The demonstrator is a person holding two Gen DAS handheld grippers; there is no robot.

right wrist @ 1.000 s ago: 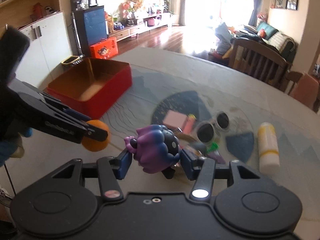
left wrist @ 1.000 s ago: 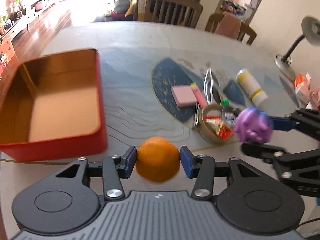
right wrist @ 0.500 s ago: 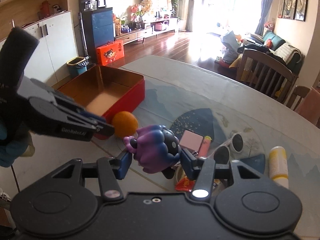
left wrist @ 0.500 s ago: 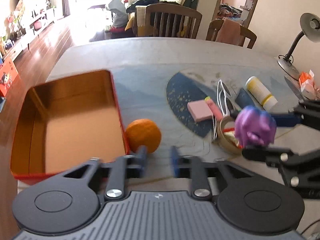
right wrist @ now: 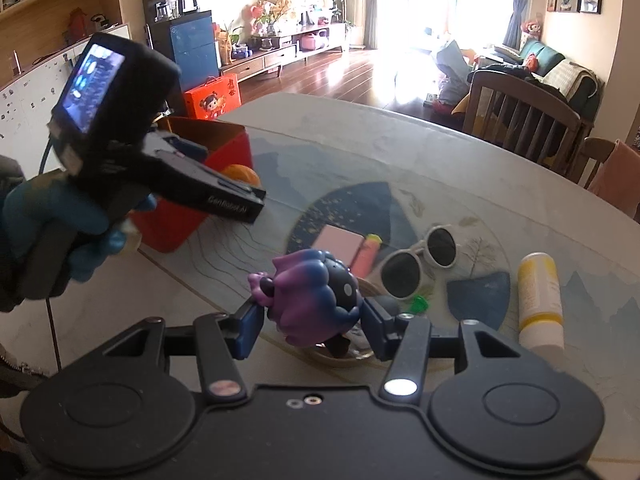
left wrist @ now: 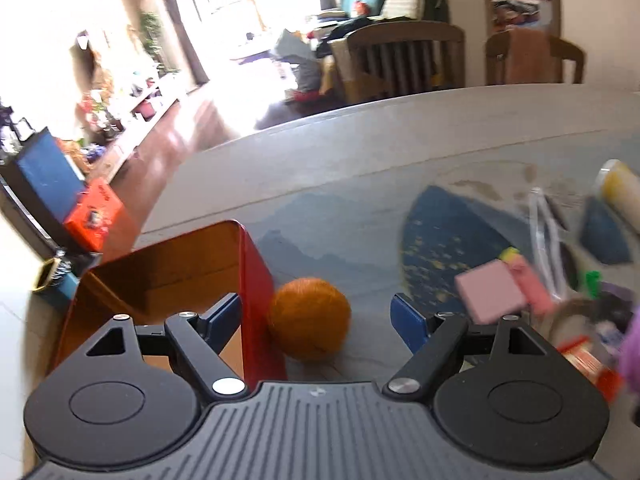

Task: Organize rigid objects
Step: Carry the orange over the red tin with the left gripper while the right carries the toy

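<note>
Evidently the left gripper (left wrist: 318, 314) had just been opening, its fingers wide apart around the orange (left wrist: 309, 318), which sat outside the red tin (left wrist: 256, 280), touching its wall; regripping should centre it. The right gripper (right wrist: 312, 322) stayed clamped on the purple toy (right wrist: 312, 300)

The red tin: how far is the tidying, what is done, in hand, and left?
Done: nothing; the red tin looks empty. The orange lies outside, against its wall, between the left gripper fingers, which have just been opening. In hand: the right gripper holds the purple toy. Left: sunglasses, pink pad, yellow bottle.
</note>
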